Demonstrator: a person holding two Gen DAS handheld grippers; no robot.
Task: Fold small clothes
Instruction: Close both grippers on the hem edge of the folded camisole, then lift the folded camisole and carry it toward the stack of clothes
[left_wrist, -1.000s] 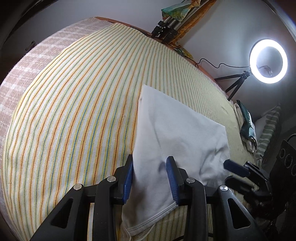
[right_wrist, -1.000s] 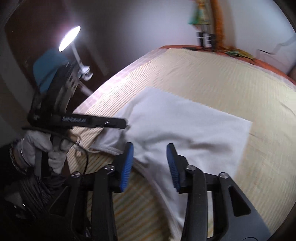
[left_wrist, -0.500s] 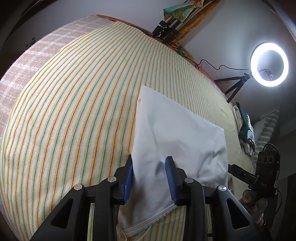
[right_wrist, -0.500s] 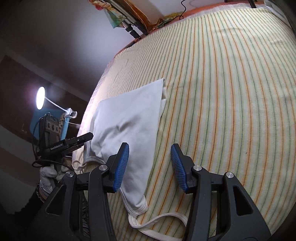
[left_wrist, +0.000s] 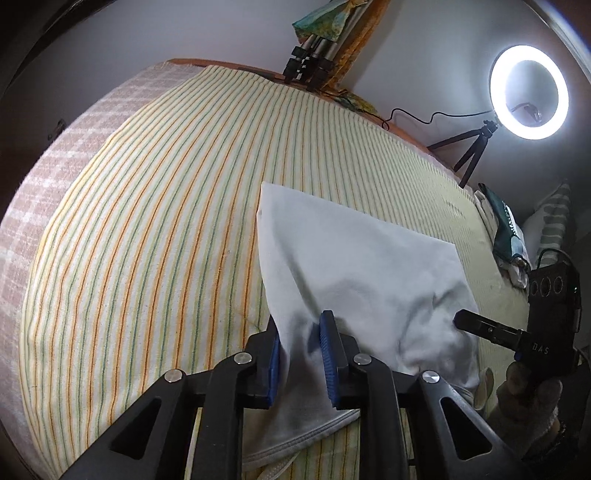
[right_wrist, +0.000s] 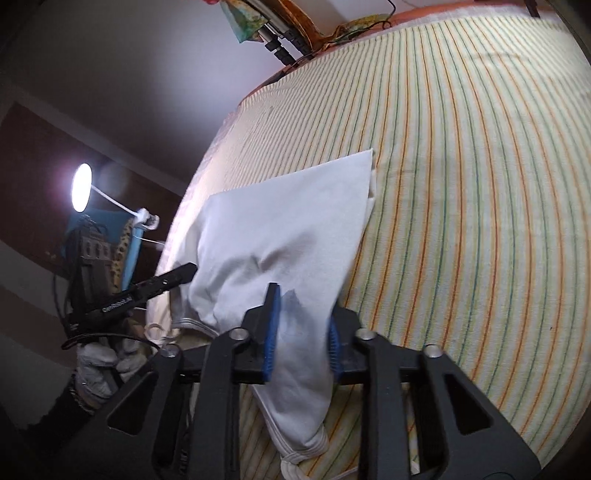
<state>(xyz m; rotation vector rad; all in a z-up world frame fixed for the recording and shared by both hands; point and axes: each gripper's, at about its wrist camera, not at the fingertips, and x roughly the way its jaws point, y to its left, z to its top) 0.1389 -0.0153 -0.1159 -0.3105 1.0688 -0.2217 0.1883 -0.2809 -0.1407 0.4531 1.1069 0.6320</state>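
A white garment lies partly folded on the striped bed cover, its hemmed end toward me. My left gripper has its jaws closing, and a bunch of the garment's near left edge is pinched between the blue pads. In the right wrist view the same garment runs down between the jaws of my right gripper, which are also closing and press the near right edge. Each view shows the other gripper at the garment's side: the right one, the left one, both held by gloved hands.
A lit ring light on a small tripod stands beyond the bed's right side, with a striped pillow and a green cloth below it. Folded tripod legs lean at the bed's far end. A pink checked blanket borders the cover's left.
Both pairs of jaws have narrowed onto the garment's near edge. The right gripper rolled and slid from beside the garment onto it. The left gripper stayed almost in place.
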